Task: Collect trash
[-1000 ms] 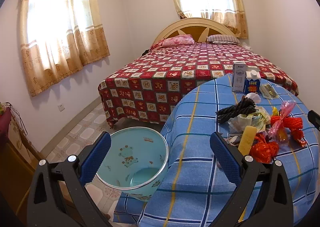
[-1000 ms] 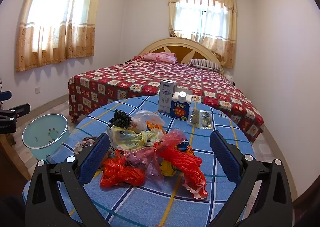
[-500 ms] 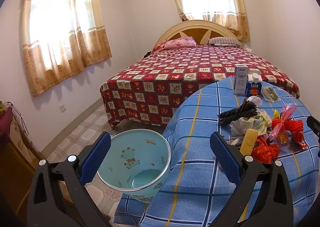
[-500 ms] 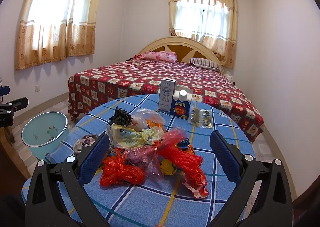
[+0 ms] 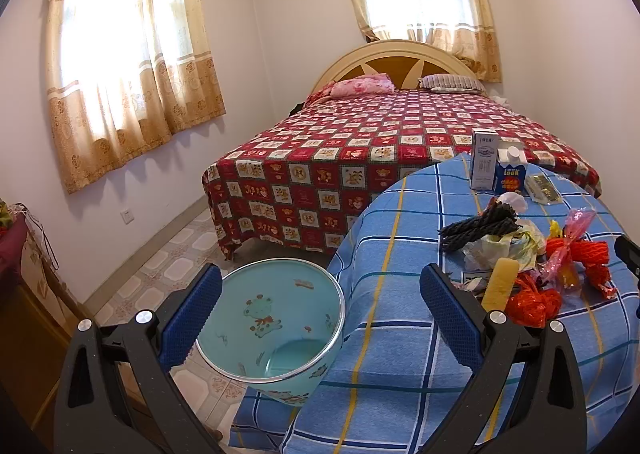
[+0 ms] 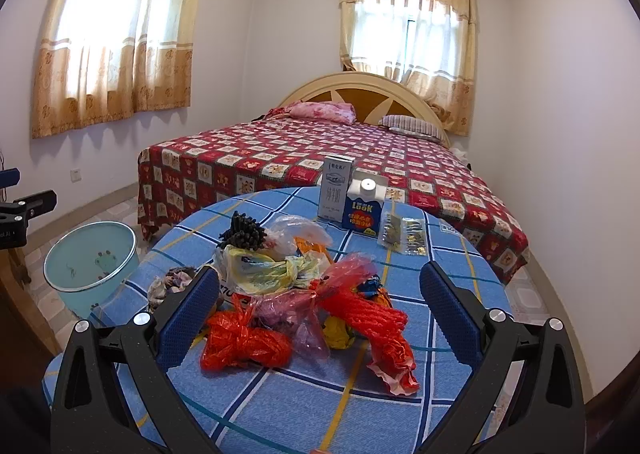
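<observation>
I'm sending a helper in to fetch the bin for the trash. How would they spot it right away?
Find the round table with the blue checked cloth in front of the bed. On the tiled floor at its left side stands a pale turquoise bin, open-topped with a shiny metal rim. A cartoon frog printed on it sets it apart.

I am drawing the left gripper (image 5: 320, 318) back and up a little: the pale blue plastic bin with the frog print (image 5: 276, 322) is sliding further in between its wide-spread jaws. Ahead of the right gripper (image 6: 320, 314), the red plastic-bag litter pile (image 6: 304, 314) is sinking slightly lower between its jaws.
</observation>
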The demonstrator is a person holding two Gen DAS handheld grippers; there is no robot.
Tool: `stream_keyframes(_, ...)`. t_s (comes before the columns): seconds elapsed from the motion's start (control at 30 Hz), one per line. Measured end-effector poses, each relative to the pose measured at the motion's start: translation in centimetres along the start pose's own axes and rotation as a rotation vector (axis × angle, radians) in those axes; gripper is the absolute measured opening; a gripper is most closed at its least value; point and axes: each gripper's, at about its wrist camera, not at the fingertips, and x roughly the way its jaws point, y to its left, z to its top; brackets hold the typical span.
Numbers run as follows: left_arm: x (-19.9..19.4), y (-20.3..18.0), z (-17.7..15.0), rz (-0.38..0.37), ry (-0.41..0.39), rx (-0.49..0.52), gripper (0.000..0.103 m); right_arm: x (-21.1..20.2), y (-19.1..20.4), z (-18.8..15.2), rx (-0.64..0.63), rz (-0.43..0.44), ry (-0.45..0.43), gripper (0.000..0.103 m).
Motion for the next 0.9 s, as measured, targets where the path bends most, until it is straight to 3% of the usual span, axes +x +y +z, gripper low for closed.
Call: stream_keyframes(0.9,0.05,0.48,-0.01,0.006,0.002,-0.001,0.097,0.25,0.03,-0.08,0.000,0.003,0.006,0.098)
